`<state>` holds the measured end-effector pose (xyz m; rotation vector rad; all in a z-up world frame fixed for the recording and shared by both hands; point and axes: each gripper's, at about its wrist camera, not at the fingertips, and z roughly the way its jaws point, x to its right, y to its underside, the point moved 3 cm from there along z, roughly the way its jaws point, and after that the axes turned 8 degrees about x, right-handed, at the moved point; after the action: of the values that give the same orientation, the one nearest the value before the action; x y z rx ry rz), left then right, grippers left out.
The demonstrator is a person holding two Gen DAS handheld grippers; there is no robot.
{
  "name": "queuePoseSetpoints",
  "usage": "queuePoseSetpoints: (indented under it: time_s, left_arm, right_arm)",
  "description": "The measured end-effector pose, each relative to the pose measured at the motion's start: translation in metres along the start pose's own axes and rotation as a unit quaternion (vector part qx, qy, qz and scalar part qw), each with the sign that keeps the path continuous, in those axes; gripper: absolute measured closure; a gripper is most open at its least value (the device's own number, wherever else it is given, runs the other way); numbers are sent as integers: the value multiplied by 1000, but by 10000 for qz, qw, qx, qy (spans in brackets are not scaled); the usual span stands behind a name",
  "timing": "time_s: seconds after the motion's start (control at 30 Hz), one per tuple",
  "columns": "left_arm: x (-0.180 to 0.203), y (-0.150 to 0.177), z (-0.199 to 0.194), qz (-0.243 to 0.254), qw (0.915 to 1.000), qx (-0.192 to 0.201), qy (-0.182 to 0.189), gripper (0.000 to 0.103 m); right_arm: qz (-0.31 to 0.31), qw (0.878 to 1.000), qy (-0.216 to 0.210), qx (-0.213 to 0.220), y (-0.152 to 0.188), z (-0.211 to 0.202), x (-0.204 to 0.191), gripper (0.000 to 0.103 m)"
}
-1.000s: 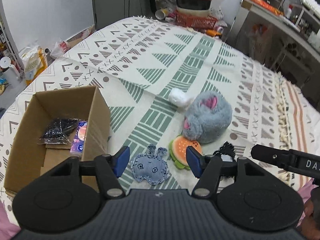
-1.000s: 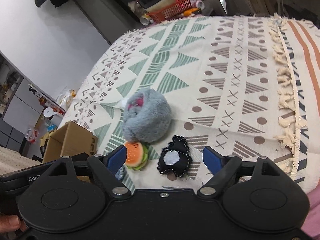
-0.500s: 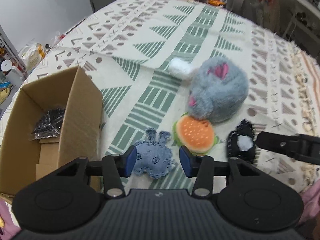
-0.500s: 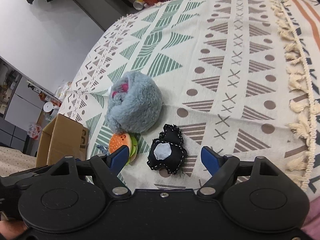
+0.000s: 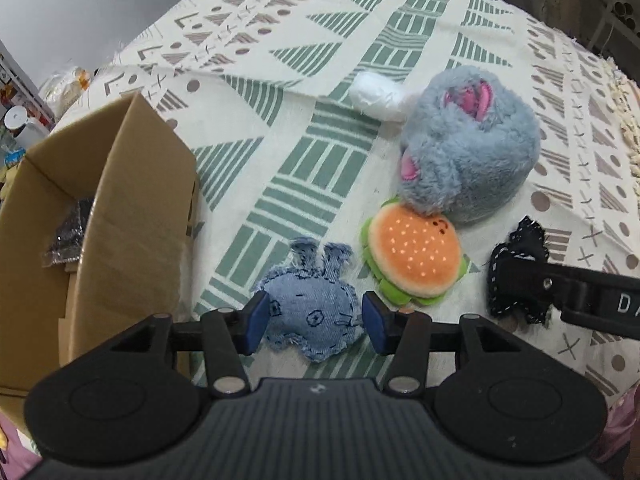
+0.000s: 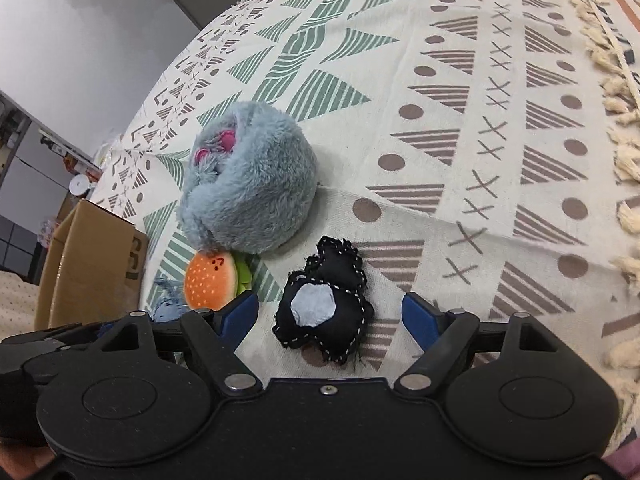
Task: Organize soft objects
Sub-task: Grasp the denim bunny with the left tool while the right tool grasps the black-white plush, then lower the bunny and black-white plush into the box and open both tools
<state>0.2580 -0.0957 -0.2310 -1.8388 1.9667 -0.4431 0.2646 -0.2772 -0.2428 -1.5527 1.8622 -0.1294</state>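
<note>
L claw (image 5: 312,322) sits low over the patterned cloth (image 5: 320,92), fingers spread partway, w/ the denim bunny toy (image 5: 312,312) lying between the blue pads; the pads flank its sides closely, contact can't be told. Bunny's ears point to the far side.

Just right of the bunny: burger plush (image 5: 412,256), orange bun w/ green edge, its far rim tucked under the grey fluffy plush (image 5: 468,160). A white ball-like bit (image 5: 376,96) touches the grey plush's far-left side.

R claw (image 6: 330,312) is spread wide, the black stitched toy (image 6: 324,308) w/ a pale patch lying between its fingers, clear gap on both sides, nothing gripped. In the left wrist view one finger of the R claw crosses over that black toy at far right.

Cardboard box (image 5: 132,208) stands open at left, near the bunny, w/ a dark plastic-wrapped item (image 5: 68,232) inside. In the right wrist view the box shows at left beyond the burger plush, and the cloth's tasselled fringe (image 6: 616,128) runs down the right edge.
</note>
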Motion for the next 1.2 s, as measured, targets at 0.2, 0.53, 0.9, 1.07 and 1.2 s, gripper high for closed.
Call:
queuePoseSetpoints:
  time_s: [0.2,0.53,0.9,1.07,1.2]
  left_arm:
    - [-1,3,5,6,10000,-24,-23,52]
    - [-15,0,-21,-435,9984,313,203,81]
    - [-33,-2,-64,-863,9901,865,695,88]
    - [-43,-4,-81,-988,9851,1118,850,88]
    - [-51,-5,-95,-1066,9808,1328,954,88]
  right_arm:
    - [-442,9986,264,120,0,7,-9,38]
    - [-468,9981,178,351,1,-15,-14,71]
    - [-462,9964,63,709,3,-54,-37,71]
    - [-668,9920,-13,1067,0,-76,-63,71]
    - [-669,9906,-63,1191,0,-86,-77,71]
